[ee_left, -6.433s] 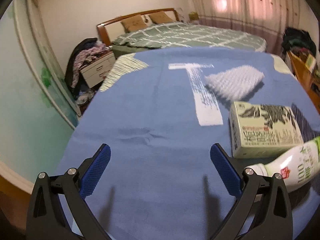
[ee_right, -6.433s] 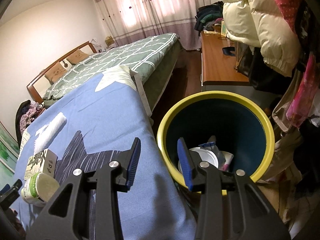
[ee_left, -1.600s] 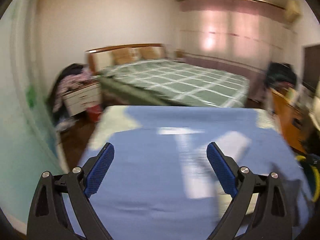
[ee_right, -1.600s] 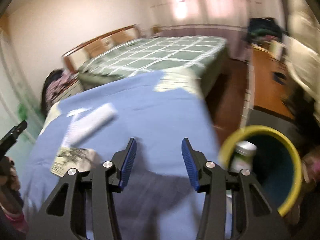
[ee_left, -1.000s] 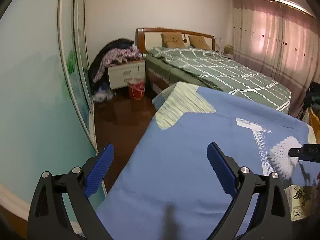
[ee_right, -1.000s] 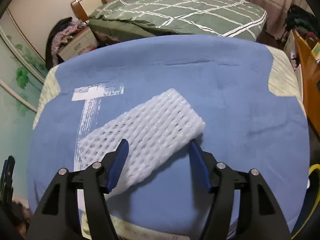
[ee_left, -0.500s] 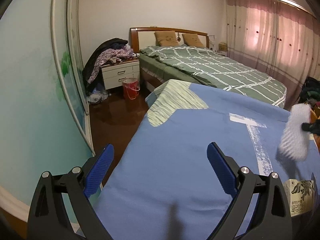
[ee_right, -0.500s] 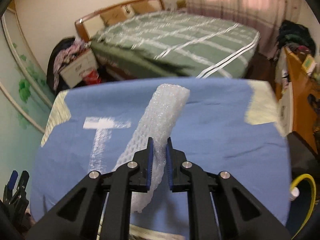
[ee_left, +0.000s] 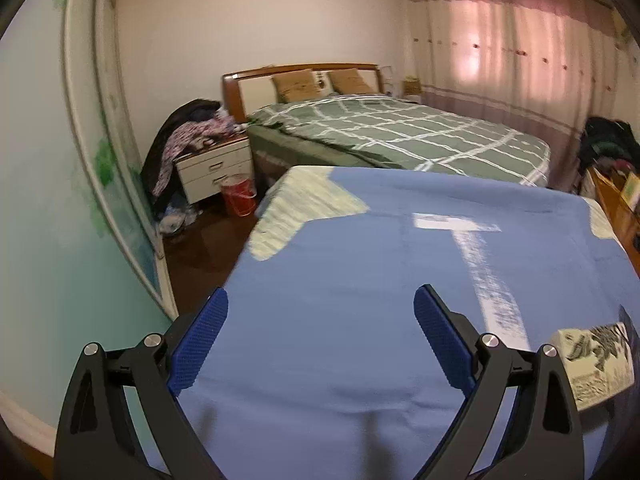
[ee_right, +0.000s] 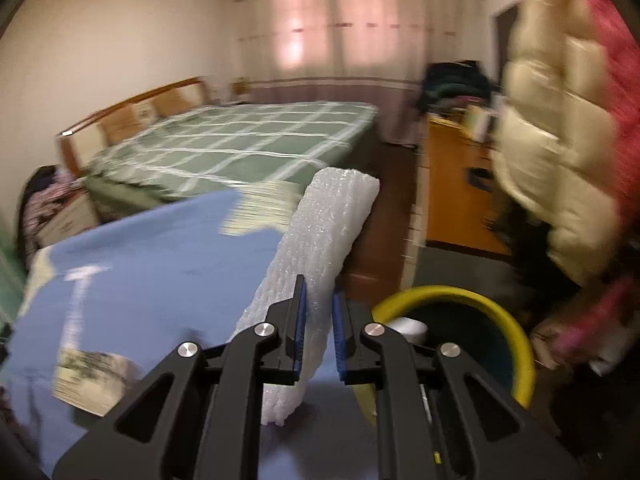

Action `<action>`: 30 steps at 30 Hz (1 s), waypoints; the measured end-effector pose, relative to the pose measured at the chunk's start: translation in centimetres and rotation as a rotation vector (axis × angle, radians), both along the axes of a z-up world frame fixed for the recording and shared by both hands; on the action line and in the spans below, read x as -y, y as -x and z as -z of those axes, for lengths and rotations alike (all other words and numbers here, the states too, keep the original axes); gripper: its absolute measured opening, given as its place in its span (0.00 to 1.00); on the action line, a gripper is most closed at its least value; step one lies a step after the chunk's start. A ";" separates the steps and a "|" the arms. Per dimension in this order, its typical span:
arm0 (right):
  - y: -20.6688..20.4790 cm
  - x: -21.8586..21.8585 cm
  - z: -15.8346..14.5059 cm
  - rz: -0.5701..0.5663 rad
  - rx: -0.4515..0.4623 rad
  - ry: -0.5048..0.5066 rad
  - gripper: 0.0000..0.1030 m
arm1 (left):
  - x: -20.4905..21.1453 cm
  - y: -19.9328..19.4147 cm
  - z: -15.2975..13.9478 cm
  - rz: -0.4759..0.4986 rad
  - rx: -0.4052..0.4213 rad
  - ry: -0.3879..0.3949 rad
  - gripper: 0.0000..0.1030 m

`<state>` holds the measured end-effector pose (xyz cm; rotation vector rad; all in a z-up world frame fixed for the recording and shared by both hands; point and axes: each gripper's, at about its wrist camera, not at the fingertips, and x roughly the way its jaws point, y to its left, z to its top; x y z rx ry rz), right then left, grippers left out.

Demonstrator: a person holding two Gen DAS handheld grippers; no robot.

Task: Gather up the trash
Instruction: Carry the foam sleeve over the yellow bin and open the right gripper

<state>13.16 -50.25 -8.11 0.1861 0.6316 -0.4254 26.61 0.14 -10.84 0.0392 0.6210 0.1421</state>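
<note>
My right gripper [ee_right: 319,304] is shut on a white foam net sleeve [ee_right: 324,236], which stands up between the blue pads and hangs below them, lifted off the blue blanket [ee_right: 152,248]. To its lower right is the yellow-rimmed trash bin [ee_right: 516,344] with a white bottle inside [ee_right: 408,326]. A printed carton lies on the blanket, at the left in the right wrist view [ee_right: 92,376] and at the far right in the left wrist view [ee_left: 596,360]. My left gripper [ee_left: 320,320] hangs open over the bare blanket [ee_left: 360,272] with nothing between its fingers.
A bed with a green checked cover [ee_left: 400,136] stands behind the blanket. A nightstand piled with clothes [ee_left: 212,164] and a red bucket [ee_left: 239,196] are at the left. A wooden desk [ee_right: 456,184] and hanging jackets [ee_right: 560,168] are at the right by the bin.
My right gripper closed on the foam net sleeve, lifted it off the blanket and swung right toward the bin. My left gripper drifted sideways, still open.
</note>
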 end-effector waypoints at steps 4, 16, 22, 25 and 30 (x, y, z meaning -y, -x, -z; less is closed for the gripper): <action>2.2 4.4 2.5 0.137 -0.050 0.019 0.12 | 2.6 1.5 -1.1 0.101 0.004 0.020 0.90; 3.2 9.7 7.4 0.239 -0.128 -0.010 0.37 | 11.4 5.9 -2.0 0.291 -0.019 -0.044 0.90; 3.8 9.8 7.5 0.218 -0.093 -0.041 0.37 | 16.5 8.7 -1.1 0.409 -0.066 -0.145 0.90; 4.2 10.0 7.2 0.208 -0.072 -0.057 0.37 | 18.4 9.4 -0.3 0.451 -0.093 -0.170 0.90; 4.9 10.4 6.8 0.199 -0.046 -0.074 0.38 | 20.9 10.1 0.8 0.483 -0.140 -0.194 0.90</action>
